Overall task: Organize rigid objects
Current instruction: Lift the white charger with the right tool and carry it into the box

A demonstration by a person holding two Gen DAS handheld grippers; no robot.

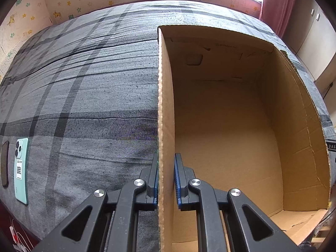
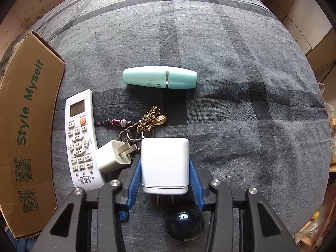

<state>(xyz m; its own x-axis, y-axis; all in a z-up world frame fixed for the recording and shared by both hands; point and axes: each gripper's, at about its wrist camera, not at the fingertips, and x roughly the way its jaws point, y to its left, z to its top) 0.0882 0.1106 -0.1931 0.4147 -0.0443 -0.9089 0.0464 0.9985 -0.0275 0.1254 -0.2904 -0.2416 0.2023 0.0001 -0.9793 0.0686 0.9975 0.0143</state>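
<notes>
In the left wrist view my left gripper (image 1: 167, 155) is shut on the left wall of an open cardboard box (image 1: 166, 105), one blue pad outside and one inside; the box interior shows nothing in it. In the right wrist view my right gripper (image 2: 165, 157) points down at the bed and is shut on a large white plug charger (image 2: 164, 166), its blue pads against both sides and its prongs toward the camera. Beside it lie a small white charger (image 2: 112, 157), a white remote (image 2: 80, 138), a brass keychain (image 2: 147, 121) and a mint-green capped device (image 2: 159, 77).
Everything rests on a bed with a grey plaid cover (image 2: 241, 105). The cardboard box (image 2: 27, 126), printed "Style Myself", stands left of the objects. A dark glossy ball (image 2: 184, 223) lies under the right gripper. A mint phone (image 1: 21, 170) and a dark phone (image 1: 4, 163) lie far left.
</notes>
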